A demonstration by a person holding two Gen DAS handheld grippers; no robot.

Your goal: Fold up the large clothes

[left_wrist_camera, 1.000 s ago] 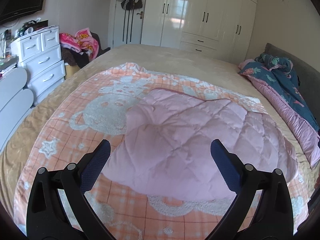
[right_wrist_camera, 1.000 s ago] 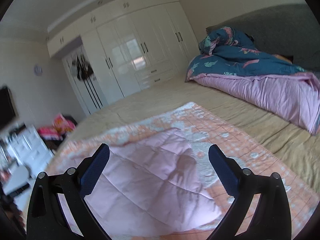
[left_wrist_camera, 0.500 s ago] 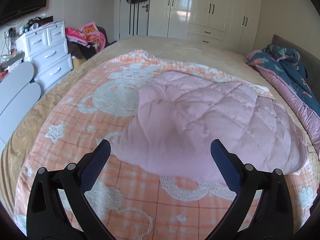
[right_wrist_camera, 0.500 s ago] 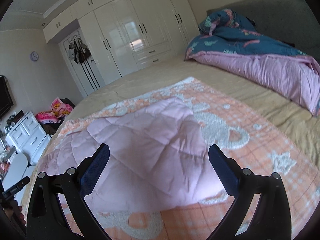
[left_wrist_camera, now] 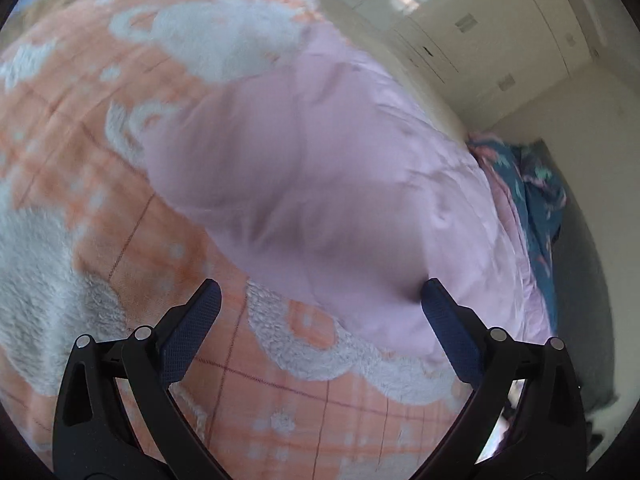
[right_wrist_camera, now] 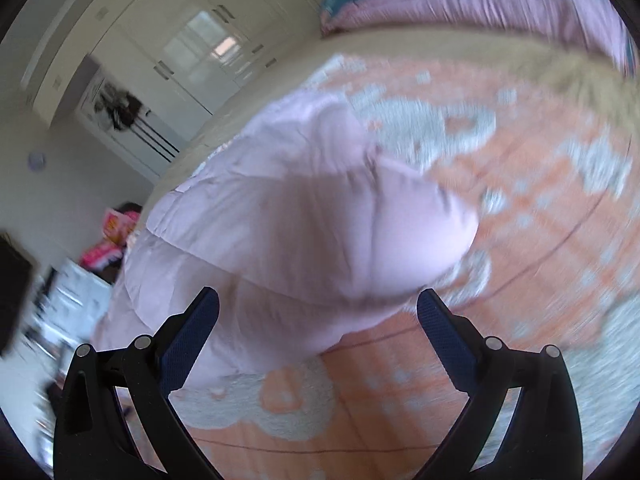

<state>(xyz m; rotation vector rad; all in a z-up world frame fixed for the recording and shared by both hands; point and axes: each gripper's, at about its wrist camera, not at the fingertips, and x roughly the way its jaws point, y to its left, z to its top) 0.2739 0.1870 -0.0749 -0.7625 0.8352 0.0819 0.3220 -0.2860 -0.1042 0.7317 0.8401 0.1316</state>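
Note:
A pink quilted jacket (left_wrist_camera: 320, 168) lies in a puffy heap on an orange and white checked blanket (left_wrist_camera: 120, 240) spread over the bed. My left gripper (left_wrist_camera: 320, 304) is open, low over the blanket, with the jacket's near edge between and just beyond its blue pads (left_wrist_camera: 192, 328). In the right wrist view the same pink jacket (right_wrist_camera: 304, 232) fills the middle, and my right gripper (right_wrist_camera: 318, 304) is open just above its near fold. Neither gripper holds any cloth. Both views are tilted and blurred.
A teal and pink duvet (left_wrist_camera: 536, 200) is bunched along the bed's far side, seen as a duvet (right_wrist_camera: 480, 4) in the right view too. White wardrobes (right_wrist_camera: 192, 40) line the far wall. White drawers (right_wrist_camera: 76, 292) and bright clothes (right_wrist_camera: 108, 240) stand left of the bed.
Both grippers have dropped down and closer to the pink jacket and tilted sideways. The jacket now looms large in each view. Both stay open.

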